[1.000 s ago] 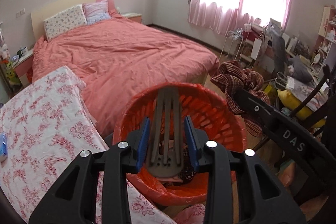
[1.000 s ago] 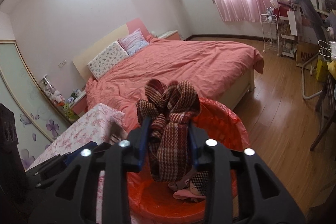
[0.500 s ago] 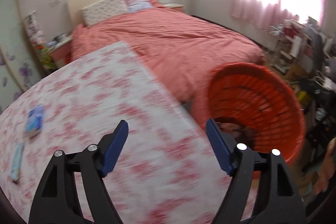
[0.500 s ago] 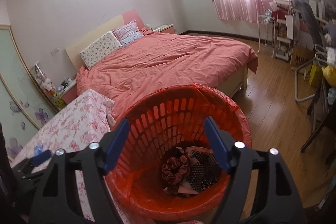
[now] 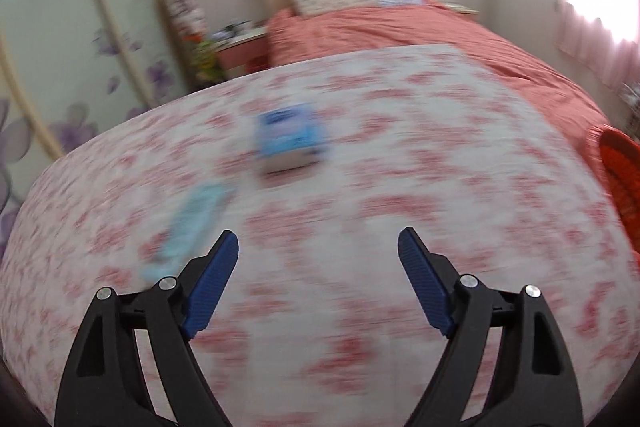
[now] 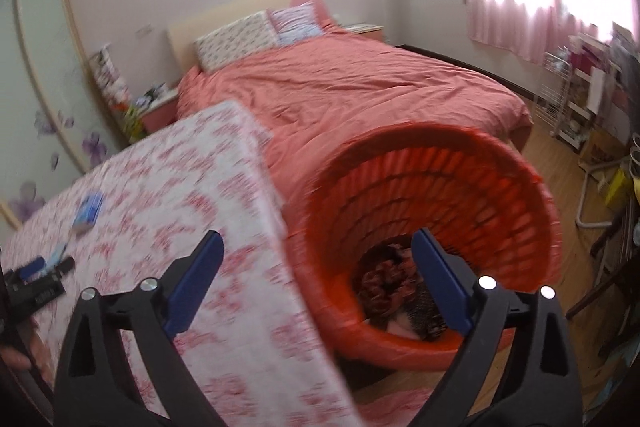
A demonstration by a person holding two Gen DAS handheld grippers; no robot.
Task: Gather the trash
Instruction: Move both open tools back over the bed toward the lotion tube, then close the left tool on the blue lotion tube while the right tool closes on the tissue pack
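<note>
Red-flowered cloth covers the counter [image 5: 400, 155]; blue packet [image 5: 290, 143] and pale wrapper [image 5: 188, 223] lie there. Left tongs [image 5: 318, 247] and right tongs [image 6: 316, 247] gape wide, empty. Orange basket [image 6: 532, 211] holds discarded fabric [image 6: 384, 283].

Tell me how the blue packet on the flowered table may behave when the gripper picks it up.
The blue packet looks small and flat, so probably light. It lies flat on the tablecloth, unlikely to roll. Blur hides whether it is soft or slippery.
</note>
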